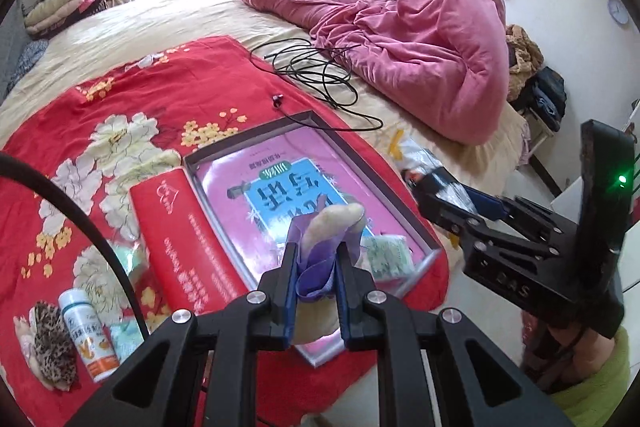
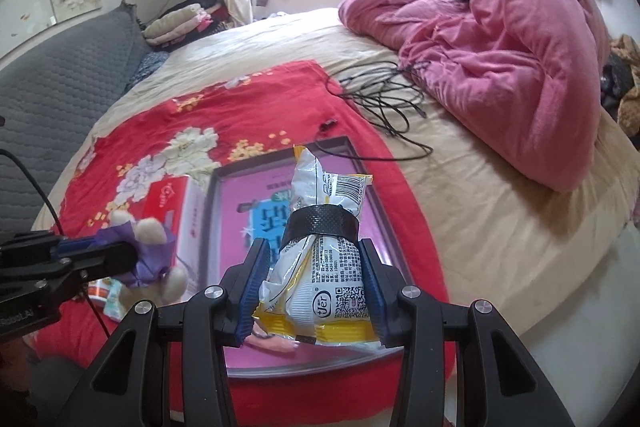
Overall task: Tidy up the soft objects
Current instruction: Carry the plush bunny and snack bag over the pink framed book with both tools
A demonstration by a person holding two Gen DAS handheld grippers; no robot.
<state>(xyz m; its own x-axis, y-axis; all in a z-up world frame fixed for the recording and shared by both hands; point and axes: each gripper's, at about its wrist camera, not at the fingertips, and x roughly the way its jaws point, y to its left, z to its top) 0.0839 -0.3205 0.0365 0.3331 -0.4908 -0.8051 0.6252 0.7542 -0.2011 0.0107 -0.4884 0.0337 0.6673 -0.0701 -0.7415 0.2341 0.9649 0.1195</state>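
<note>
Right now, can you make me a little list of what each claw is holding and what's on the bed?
left claw: shut on a plush toy in purple cloth
right claw: shut on a snack bag, white and yellow, banded with black tape
under both: open box with a pink and blue printed bottom
inside the box: a small green-and-white packet
beside the box: red lid
box rests on: red flowered cloth
also on the cloth: white bottle, leopard-print item
farther back: black cable, pink quilt

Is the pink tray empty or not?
Not empty: a small green packet lies inside the tray, near its corner.
</note>
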